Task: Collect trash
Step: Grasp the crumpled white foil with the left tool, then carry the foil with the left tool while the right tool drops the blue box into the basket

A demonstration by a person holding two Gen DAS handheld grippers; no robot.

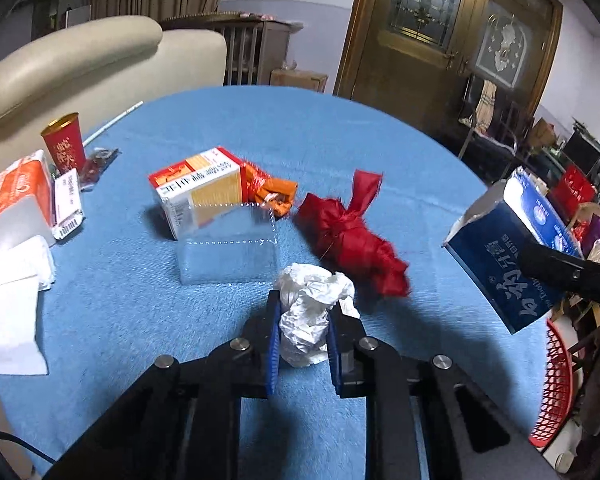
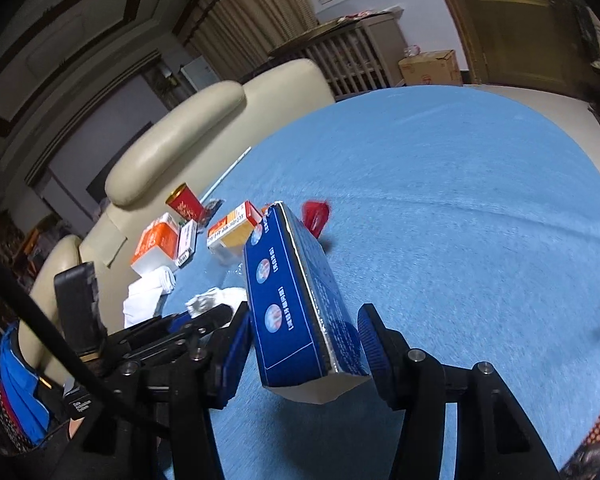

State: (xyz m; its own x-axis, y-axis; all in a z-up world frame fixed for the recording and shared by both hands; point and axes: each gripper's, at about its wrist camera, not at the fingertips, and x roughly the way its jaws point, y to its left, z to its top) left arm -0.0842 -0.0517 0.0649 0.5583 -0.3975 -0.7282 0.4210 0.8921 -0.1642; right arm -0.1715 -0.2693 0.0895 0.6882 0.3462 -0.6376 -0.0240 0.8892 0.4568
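My left gripper (image 1: 303,322) is shut on a crumpled white paper ball (image 1: 306,320), just above the blue tablecloth (image 1: 300,140). My right gripper (image 2: 306,328) is shut on a dark blue carton (image 2: 296,300) and holds it above the table; the carton also shows at the right of the left wrist view (image 1: 512,256). A red knotted cloth bag (image 1: 352,232), a white-and-orange box (image 1: 198,188), an orange wrapper (image 1: 272,192) and a clear plastic tray (image 1: 228,248) lie ahead of the left gripper.
At the table's left stand a red cup (image 1: 64,144), an orange tissue pack (image 1: 18,196), a small white box (image 1: 68,204) and loose white tissues (image 1: 12,296). A red mesh basket (image 1: 556,384) sits off the table's right edge. A cream sofa (image 1: 80,64) stands behind.
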